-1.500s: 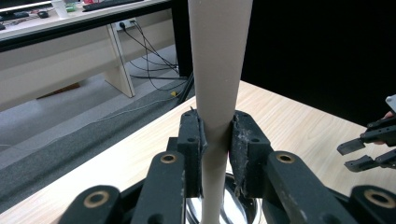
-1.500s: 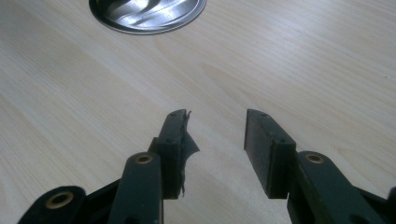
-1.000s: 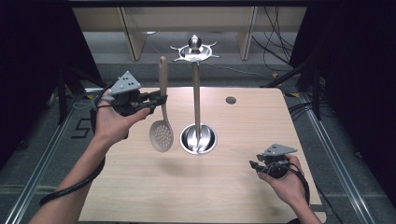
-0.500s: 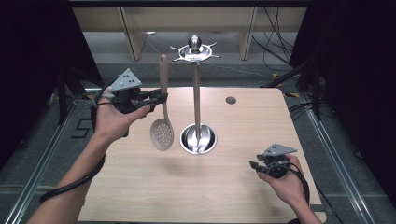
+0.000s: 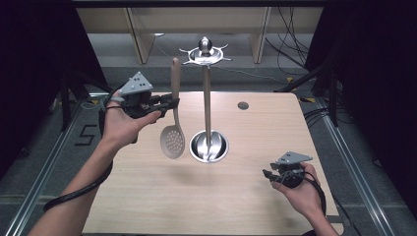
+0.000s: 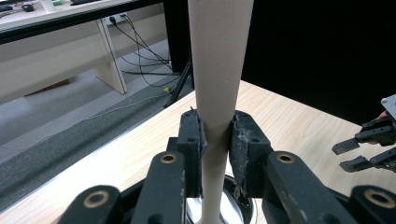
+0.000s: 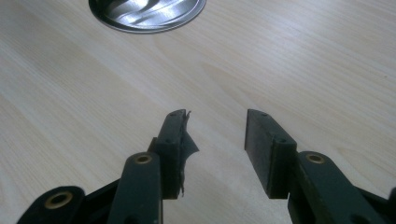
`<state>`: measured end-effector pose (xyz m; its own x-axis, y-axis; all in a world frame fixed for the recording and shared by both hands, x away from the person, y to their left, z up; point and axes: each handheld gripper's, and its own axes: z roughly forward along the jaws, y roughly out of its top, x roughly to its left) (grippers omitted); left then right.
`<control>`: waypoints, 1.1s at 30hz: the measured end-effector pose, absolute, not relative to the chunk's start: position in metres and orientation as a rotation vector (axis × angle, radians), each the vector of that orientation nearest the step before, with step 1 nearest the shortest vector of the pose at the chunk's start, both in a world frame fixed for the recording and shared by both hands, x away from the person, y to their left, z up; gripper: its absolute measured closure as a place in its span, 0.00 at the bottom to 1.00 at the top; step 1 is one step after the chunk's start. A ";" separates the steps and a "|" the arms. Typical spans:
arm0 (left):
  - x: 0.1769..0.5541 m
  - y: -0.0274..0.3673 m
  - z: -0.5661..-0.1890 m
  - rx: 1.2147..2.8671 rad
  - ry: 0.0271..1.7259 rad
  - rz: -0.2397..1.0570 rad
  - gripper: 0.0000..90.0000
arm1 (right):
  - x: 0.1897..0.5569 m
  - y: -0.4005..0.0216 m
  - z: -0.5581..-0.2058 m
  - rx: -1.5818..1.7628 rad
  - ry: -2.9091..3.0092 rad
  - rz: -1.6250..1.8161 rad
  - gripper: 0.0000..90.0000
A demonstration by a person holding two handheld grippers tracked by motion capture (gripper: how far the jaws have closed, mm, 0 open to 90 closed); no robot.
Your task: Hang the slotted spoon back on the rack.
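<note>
Slotted spoon [image 5: 173, 118]: one piece, pale wooden handle with a perforated bowl. It hangs upright in the air above the left part of the table, bowl down, handle up. The bowl is just left of the stand's base and appears clear of the tabletop (its shadow falls on the wood below).

Left gripper [image 5: 169, 103]: held level in the person's left hand [image 5: 123, 125], jaws clenched on the spoon handle at about its middle. In the left gripper view both black pads press the handle [image 6: 215, 93] from either side, and the handle runs up out of the top edge.

Utensil stand [image 5: 207, 98]: a thin metal pole rising from a round shiny base [image 5: 209, 146], topped by a star-shaped hook ring with a knob. It stands near the table's middle, just right of the spoon; spoon and pole are apart.

Right gripper [image 5: 268, 176]: held in the right hand [image 5: 297, 189] low over the table's near right corner, well apart from stand and spoon. Its jaws are released, with bare wood between them in the right gripper view [image 7: 217, 154]; one pad carries a torn edge.

Table [image 5: 255, 206]: light wood, with a small dark round spot [image 5: 243, 105] near its far edge, possibly a hole.
</note>
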<state>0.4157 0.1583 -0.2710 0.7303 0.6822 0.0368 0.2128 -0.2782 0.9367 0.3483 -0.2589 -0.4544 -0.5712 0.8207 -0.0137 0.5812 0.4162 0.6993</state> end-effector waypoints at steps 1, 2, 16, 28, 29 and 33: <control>0.416 0.158 -0.271 1.838 0.698 0.533 0.83 | 0.348 -0.259 -0.454 1.205 2.322 0.937 0.66; 0.416 0.158 -0.271 1.842 0.697 0.535 0.83 | 0.348 -0.259 -0.454 1.201 2.324 0.932 0.66; 0.419 0.155 -0.270 1.854 0.694 0.524 0.83 | 0.348 -0.259 -0.455 1.203 2.322 0.932 0.66; 0.424 0.152 -0.272 1.867 0.702 0.490 0.83 | 0.348 -0.259 -0.455 1.221 2.333 0.929 0.66; 0.424 0.152 -0.272 1.869 0.702 0.488 0.83 | 0.349 -0.259 -0.456 1.195 2.325 0.936 0.66; 0.425 0.151 -0.272 1.873 0.702 0.479 0.83 | 0.349 -0.259 -0.456 1.195 2.325 0.929 0.66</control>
<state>0.4253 0.1512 -0.2716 0.7493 0.6622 0.0094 0.2501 -0.2960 0.9219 0.3487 -0.2590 -0.4562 -0.5748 0.8180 -0.0220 0.5775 0.4246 0.6973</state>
